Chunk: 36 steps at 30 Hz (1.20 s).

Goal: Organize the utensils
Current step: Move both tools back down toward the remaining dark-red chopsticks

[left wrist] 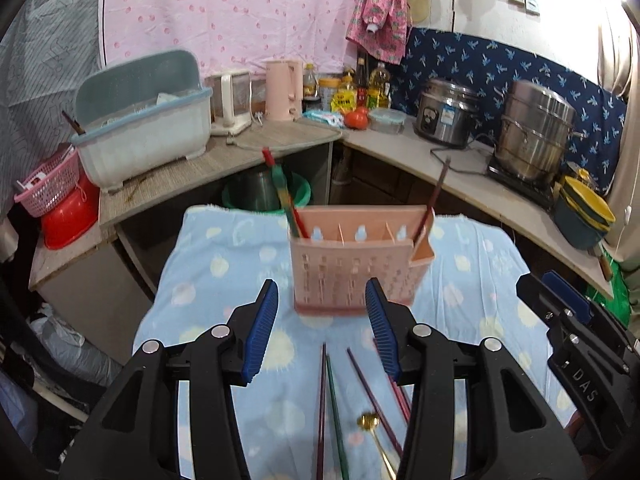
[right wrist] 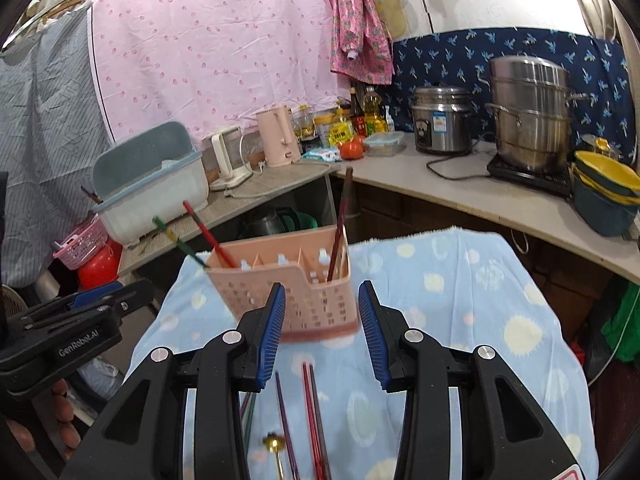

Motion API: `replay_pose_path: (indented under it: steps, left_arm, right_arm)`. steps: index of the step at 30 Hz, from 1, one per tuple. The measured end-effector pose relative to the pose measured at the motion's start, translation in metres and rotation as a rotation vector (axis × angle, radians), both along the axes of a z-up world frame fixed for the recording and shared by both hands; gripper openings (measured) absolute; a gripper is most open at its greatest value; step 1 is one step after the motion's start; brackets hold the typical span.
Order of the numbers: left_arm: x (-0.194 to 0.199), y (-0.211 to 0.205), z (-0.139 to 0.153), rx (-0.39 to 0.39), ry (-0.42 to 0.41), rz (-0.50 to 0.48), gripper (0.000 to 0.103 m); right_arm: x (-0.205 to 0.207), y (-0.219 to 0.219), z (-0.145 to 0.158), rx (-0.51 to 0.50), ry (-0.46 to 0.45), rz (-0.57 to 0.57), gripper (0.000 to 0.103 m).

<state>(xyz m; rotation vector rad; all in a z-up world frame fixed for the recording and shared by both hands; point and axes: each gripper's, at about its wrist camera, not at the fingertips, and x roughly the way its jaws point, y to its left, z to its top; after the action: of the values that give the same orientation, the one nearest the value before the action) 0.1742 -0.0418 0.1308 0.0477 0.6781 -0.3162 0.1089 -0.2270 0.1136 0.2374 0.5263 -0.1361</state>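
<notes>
We hold the left gripper (left wrist: pixel 322 312) and right gripper (right wrist: pixel 322 316) with jaws spread, nothing in them. Pink utensil holder (left wrist: pixel 352 268) stands on the blue-cloth tabletop (left wrist: pixel 480 280), some chopsticks in it; loose chopsticks (left wrist: pixel 332 400) and a gold spoon (left wrist: pixel 370 422) lie nearer us.

Bright, even indoor light; fisheye-bent edges, dark corners, slight blur.

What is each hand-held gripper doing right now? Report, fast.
Left hand-held gripper: open, holding nothing.
Right hand-held gripper: open, holding nothing.
</notes>
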Motion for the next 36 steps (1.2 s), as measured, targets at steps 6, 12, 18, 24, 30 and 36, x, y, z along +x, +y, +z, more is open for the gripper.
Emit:
replay_pose_path:
  steps: [6,12,18,24,30,36]
  left_arm:
    - [-0.033,0.001,-0.045,0.022,0.089,-0.029,0.043]
    - [-0.062,0.002,-0.095,0.046,0.186,-0.044,0.043]
    - [-0.084,0.018,-0.135,0.059,0.246,-0.016,0.043]
    - [-0.099,0.032,-0.159,0.071,0.271,0.003,0.043]
    - [-0.106,0.041,-0.175,0.081,0.298,0.017,0.043]
    - [-0.110,0.040,-0.181,0.098,0.296,0.016,0.042]
  right_arm:
    - [-0.036,0.006,-0.031,0.014,0.069,0.010,0.038]
    - [-0.065,0.016,-0.069,0.009,0.152,0.020,0.038]
    - [-0.084,0.019,-0.106,0.014,0.236,0.017,0.038]
    - [-0.094,0.020,-0.133,0.019,0.297,0.019,0.038]
    - [-0.100,0.023,-0.151,0.026,0.342,0.025,0.038]
    - [-0.100,0.027,-0.160,0.020,0.365,0.038,0.038]
